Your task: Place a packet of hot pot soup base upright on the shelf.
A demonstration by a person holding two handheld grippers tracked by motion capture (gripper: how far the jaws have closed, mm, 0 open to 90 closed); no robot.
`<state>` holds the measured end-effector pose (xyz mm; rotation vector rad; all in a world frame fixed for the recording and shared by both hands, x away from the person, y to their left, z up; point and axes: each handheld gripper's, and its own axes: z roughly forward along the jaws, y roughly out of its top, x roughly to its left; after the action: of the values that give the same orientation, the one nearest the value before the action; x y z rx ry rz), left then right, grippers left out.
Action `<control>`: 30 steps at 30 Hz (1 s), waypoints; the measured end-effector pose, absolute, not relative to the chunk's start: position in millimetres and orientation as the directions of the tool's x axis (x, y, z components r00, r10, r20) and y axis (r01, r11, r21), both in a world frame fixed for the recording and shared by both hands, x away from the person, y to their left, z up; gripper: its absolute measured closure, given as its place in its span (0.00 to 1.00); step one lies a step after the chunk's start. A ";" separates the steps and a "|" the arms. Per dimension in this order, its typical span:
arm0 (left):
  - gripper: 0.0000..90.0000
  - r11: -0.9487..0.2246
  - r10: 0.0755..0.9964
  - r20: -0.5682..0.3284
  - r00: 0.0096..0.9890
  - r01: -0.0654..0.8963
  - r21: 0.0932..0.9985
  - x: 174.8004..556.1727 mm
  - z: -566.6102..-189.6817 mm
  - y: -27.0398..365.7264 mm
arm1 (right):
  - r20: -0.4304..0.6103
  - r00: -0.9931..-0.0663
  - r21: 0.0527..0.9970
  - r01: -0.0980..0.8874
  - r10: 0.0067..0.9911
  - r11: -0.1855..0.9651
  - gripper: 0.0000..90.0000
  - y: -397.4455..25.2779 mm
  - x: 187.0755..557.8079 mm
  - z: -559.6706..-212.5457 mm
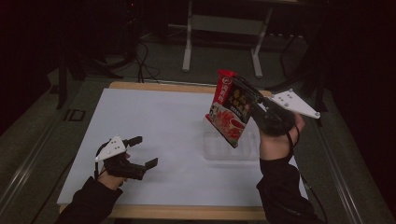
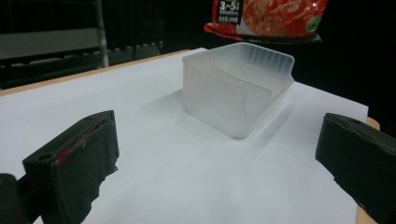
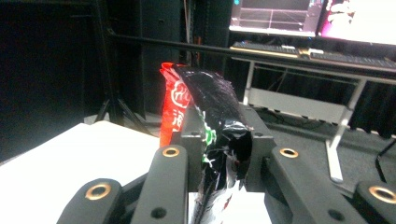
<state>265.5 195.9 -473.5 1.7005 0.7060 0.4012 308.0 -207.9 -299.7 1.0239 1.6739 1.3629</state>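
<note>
A red and black snack bag (image 1: 229, 108) hangs in the air above a clear plastic box (image 1: 229, 145) on the white table top (image 1: 154, 121). My right gripper (image 1: 247, 95) is shut on the bag's right edge, and in the right gripper view the crumpled bag (image 3: 212, 135) is pinched between the two jaws. My left gripper (image 1: 142, 151) rests low at the table's front left, open and holding nothing. In the left gripper view the clear box (image 2: 238, 88) stands ahead between the jaws, with the bag's lower end (image 2: 266, 18) hovering over it.
The table's wooden edge (image 1: 187, 212) runs along the front. Behind the table stand a metal desk frame (image 1: 224, 42) and cables on the dark floor. Monitors (image 3: 299, 18) glow on a far desk in the right gripper view.
</note>
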 end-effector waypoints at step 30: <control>0.00 -0.146 0.618 -0.084 0.782 0.219 0.965 262.7 -481.4 192.1 | -0.059 -0.228 0.967 0.229 0.972 0.112 0.84 -250.0 335.6 -355.4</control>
<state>262.7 192.1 -481.4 1.7183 0.6609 0.3945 335.6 -250.0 -355.4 1.2060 1.5945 1.1791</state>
